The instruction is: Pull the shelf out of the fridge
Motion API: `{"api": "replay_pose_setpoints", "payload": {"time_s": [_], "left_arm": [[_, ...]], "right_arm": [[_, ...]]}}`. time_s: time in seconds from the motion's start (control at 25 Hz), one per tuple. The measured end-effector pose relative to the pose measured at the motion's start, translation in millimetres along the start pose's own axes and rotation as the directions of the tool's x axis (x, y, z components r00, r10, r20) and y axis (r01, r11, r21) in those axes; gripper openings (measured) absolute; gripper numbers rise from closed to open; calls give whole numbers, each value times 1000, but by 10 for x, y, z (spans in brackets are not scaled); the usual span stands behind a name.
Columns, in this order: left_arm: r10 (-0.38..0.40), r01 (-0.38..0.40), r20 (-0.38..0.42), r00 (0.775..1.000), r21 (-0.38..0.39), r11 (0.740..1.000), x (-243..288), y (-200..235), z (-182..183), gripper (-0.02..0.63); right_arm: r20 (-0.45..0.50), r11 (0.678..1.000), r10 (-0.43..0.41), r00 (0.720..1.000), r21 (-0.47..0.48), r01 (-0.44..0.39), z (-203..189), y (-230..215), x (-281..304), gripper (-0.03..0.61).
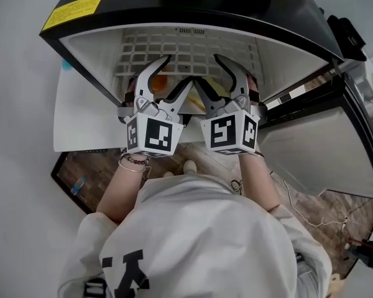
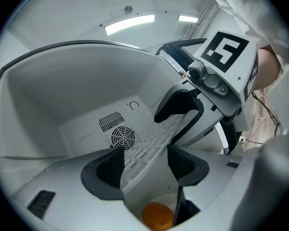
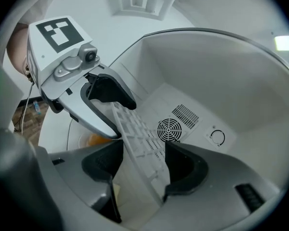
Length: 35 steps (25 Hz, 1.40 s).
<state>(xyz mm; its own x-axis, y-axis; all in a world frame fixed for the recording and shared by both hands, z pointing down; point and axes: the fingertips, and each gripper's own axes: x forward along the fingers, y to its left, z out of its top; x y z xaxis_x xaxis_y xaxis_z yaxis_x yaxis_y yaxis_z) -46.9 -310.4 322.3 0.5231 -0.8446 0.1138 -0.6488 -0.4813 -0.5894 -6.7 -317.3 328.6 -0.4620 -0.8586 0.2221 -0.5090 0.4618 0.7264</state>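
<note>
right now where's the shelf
Head view, centre: the shelf lies inside the fridge, front edge passing between the spread jaws of the left gripper and right gripper.

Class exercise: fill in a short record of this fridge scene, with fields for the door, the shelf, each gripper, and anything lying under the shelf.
fridge door: open, swung to the right in the head view
shelf: white grid, inside the fridge, not yet pulled out
left gripper: jaws apart, shelf's front edge between them
right gripper: jaws apart, same edge between them
under the shelf: round orange thing
back wall: round fan grille
</note>
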Motion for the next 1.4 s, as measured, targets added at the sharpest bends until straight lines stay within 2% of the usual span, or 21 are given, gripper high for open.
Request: {"api": "replay_pose_setpoints", "payload": {"time_s": [0.12,0.24,0.28,0.4,0.48,0.56,0.64,0.68,0.76,0.88,1.08,1.16,1.24,1.32,1.4], "left_arm": [[8,-8,-16,1000,9,1000,1,-1,-23,267],[19,-13,-77,997,79,997,36,-20,-75,265],[25,-18,-85,996,83,996,44,-19,-78,267],[30,-27,-76,997,34,999,40,0,-60,267],[20,-22,-49,999,-38,999,-7,-14,-77,266],[20,-15,27,999,-165,986,-117,-29,-68,267],[55,-20,113,992,-295,955,-241,-4,-12,267],[72,-16,141,987,-363,932,-292,5,14,267],[70,14,164,984,-464,886,-357,-45,30,267],[31,51,151,988,-506,861,-363,-172,-13,265],[4,68,128,992,-552,831,-345,-234,-154,265],[-10,74,116,993,-567,820,-319,-239,-201,265],[-14,80,115,993,-595,800,-291,-215,-230,267],[-7,84,124,992,-627,774,-270,-165,-233,267],[-2,86,129,992,-649,756,-244,-123,-225,267]], "right_arm": [[-22,999,-6,1000,-37,6,-20,33,24,288],[-51,997,-2,999,-78,-2,-54,67,51,288],[-49,998,-1,999,-65,-2,-49,54,48,288],[-29,1000,10,1000,16,-9,-14,7,19,287],[3,997,21,1000,80,-22,2,29,-52,287],[42,989,14,999,144,-20,33,54,-199,287],[75,980,-10,997,199,-5,82,59,-328,287],[106,970,-23,994,242,-4,105,57,-362,287],[166,931,-42,985,364,-22,122,64,-400,287],[178,877,-39,983,478,-51,62,130,-431,287],[165,842,-6,986,533,-84,-89,265,-391,287],[172,804,-2,985,586,-100,-166,278,-362,287],[189,732,-7,982,670,-123,-227,254,-349,287],[214,638,-28,976,756,-148,-264,184,-341,287],[243,526,-53,969,831,-179,-285,97,-320,287]]}}
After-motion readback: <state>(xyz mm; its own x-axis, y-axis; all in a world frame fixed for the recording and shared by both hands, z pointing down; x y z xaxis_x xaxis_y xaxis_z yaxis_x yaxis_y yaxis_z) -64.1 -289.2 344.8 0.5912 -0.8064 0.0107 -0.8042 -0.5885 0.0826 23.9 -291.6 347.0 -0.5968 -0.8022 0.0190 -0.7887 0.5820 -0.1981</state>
